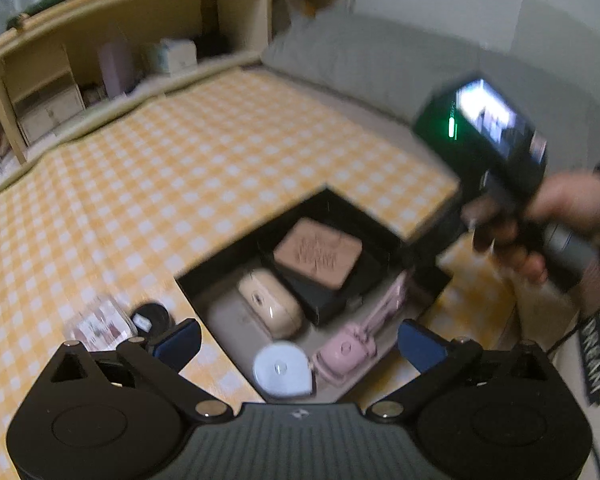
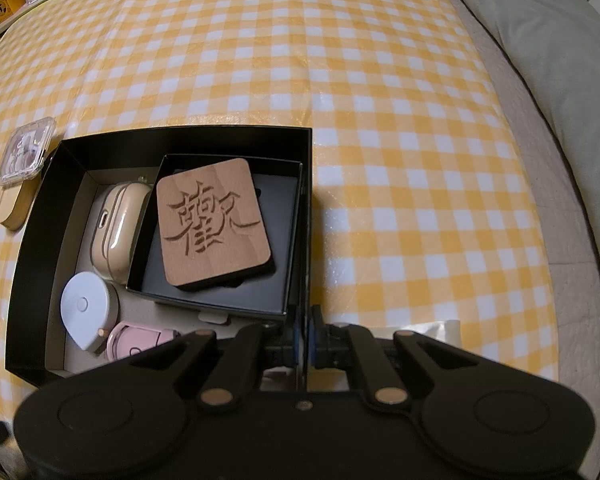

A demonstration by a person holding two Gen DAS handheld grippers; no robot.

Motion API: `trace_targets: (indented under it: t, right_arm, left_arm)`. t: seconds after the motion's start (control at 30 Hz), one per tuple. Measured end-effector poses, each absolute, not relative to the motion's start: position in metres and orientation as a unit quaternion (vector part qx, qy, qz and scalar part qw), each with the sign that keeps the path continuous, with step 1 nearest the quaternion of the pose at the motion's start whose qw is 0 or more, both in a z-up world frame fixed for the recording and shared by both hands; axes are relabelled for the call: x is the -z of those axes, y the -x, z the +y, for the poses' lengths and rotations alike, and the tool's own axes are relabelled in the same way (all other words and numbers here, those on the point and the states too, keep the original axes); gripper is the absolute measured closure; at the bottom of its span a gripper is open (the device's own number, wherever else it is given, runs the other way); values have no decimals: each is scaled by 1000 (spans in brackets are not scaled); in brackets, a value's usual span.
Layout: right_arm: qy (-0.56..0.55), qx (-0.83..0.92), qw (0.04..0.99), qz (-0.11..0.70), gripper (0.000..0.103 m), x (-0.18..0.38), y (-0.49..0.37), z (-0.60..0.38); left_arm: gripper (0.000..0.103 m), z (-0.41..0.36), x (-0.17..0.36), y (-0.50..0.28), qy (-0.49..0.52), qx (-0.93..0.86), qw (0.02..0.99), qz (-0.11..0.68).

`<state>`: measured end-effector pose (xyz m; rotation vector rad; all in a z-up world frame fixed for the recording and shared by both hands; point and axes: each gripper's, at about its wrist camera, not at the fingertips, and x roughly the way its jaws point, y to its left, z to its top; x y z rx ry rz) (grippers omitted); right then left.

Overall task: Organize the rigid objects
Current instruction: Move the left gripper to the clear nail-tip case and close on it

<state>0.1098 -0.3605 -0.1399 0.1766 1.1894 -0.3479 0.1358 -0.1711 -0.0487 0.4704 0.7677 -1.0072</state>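
Pinching the black box by its right wall, right hand-held gripper clamped to steady it; left hand-held gripper spread empty above, white tape measure lying inside, near corner.

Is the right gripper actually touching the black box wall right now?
Touching. The right wrist view shows the right gripper shut on the black box, its thin right wall pinched edge-on between the blue pads, no gap either side.
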Motion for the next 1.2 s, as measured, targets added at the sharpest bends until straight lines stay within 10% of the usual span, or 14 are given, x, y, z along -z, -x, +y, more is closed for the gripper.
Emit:
trace_targets:
  t: [0.43,1.2]
  right_arm:
    - [-80,164,811,555,99,139,-111,-358]
    - [-91,165,812,552,100,129,-112,-357]
  left_arm:
    - [0,-120,13,-200,-68,335,886,314]
    - [0,-115,122,-302,-10,145,893,426]
